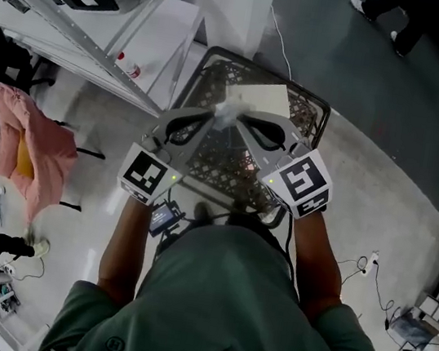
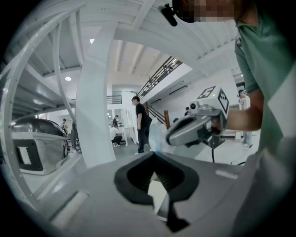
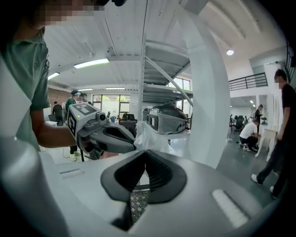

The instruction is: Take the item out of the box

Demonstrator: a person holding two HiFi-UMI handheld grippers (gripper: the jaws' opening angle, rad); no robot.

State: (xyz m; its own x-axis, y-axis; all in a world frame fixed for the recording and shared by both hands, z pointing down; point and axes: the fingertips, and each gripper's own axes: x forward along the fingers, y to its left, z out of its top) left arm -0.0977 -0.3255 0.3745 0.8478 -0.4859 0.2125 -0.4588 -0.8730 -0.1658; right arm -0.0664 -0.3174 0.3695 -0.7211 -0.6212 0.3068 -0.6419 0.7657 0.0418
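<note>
plastic bag (image 1: 227, 114): clear and crumpled, a white flat sheet (image 1: 258, 98) hanging with it; in the air over the crate's far half, clear of the lattice
left gripper (image 1: 210, 118): jaws pressed together, pinching the bag's top from the left; the plastic bunches at its tips in the left gripper view (image 2: 155, 135)
right gripper (image 1: 241, 123): jaws pressed together on the same bag top from the right, tips almost meeting the left gripper's
crate (image 1: 323, 106): black lattice box on the floor, below both grippers
floor (image 1: 366, 86): grey
pink cloth (image 1: 38, 146): well left of the crate
</note>
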